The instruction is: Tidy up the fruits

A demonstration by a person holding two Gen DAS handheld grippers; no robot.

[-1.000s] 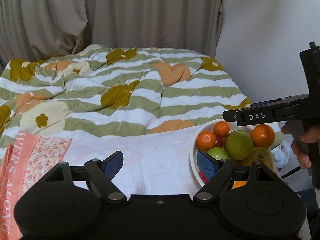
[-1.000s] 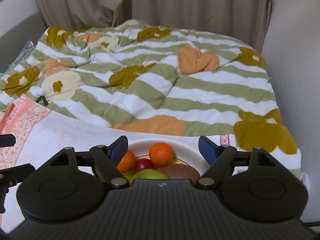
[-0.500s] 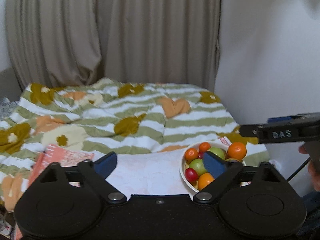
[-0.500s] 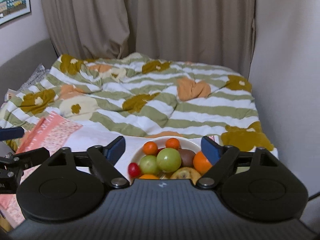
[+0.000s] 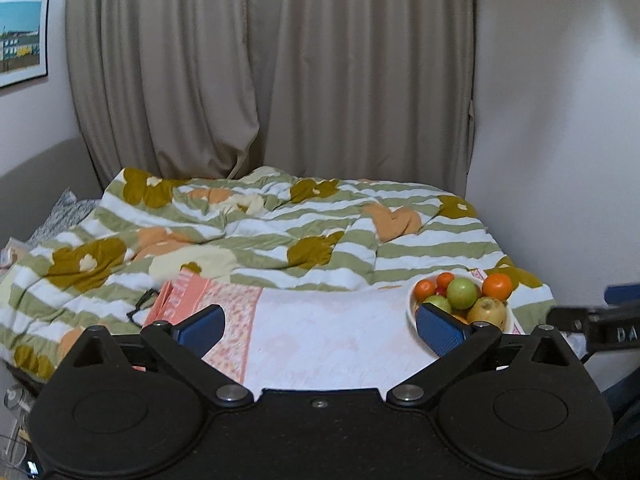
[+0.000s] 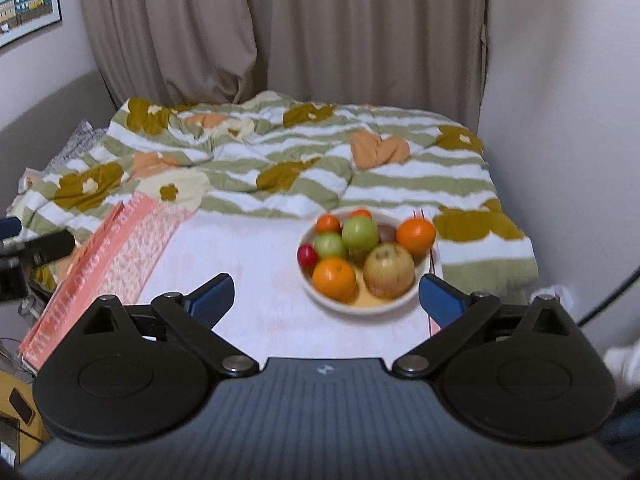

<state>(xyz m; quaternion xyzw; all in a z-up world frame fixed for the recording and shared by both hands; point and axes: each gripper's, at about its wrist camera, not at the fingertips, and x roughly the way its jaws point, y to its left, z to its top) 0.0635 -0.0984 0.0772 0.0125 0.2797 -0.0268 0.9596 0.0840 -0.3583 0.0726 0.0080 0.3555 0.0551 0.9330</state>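
**Bowl lay ahead of your right gripper**

Your right gripper (image 6: 326, 294) stood spread wide with nothing between its pads, its jaws having just been opening. The bowl (image 6: 424, 268) of fruit sat on the white cloth (image 6: 240, 264) on the bed, just ahead and slightly right of centre. Your left gripper (image 5: 320, 326), also spread and empty after opening, saw the bowl (image 5: 412, 306) far off to its right, behind its right finger. By my reading, the right gripper was nearer and better lined up; the round fruit gave no long axis to match.
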